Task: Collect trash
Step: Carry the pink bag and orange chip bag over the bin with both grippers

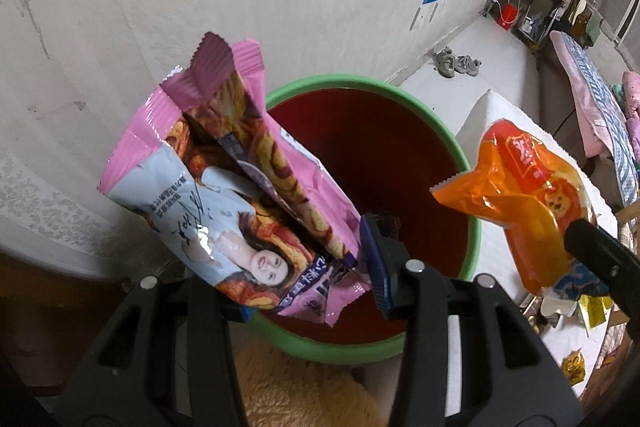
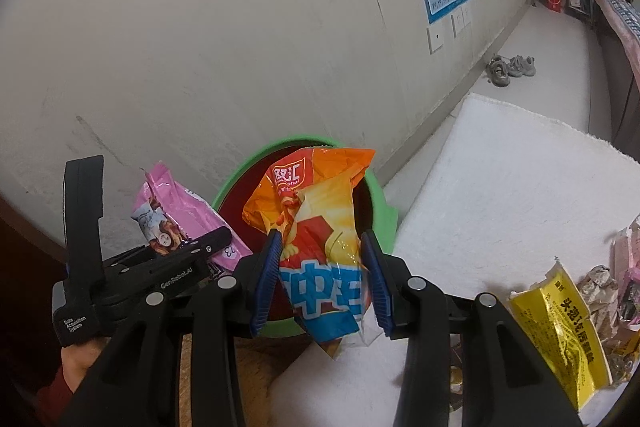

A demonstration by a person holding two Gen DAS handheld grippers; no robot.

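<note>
A green-rimmed bin (image 1: 424, 111) with a dark red inside stands by the wall. My left gripper (image 1: 308, 291) is shut on a pink snack wrapper (image 1: 240, 167), held upright over the bin's near left rim. Its left pad is hidden behind the wrapper. My right gripper (image 2: 320, 279) is shut on an orange and blue snack wrapper (image 2: 316, 211), which its blue pads (image 2: 264, 279) squeeze in front of the bin (image 2: 384, 211). The right wrist view shows the left gripper (image 2: 216, 241) and the pink wrapper (image 2: 180, 207) just left of the bin. The orange wrapper (image 1: 520, 183) hangs to the bin's right.
A white cloth-covered surface (image 2: 500, 187) lies right of the bin, with a yellow wrapper (image 2: 560, 323) and crumpled scraps (image 2: 600, 283) at its near right. A beige fluffy thing (image 1: 300, 387) lies below the bin. Shoes (image 2: 512, 67) sit on the floor by the wall. A hand (image 2: 80, 363) grips the left tool.
</note>
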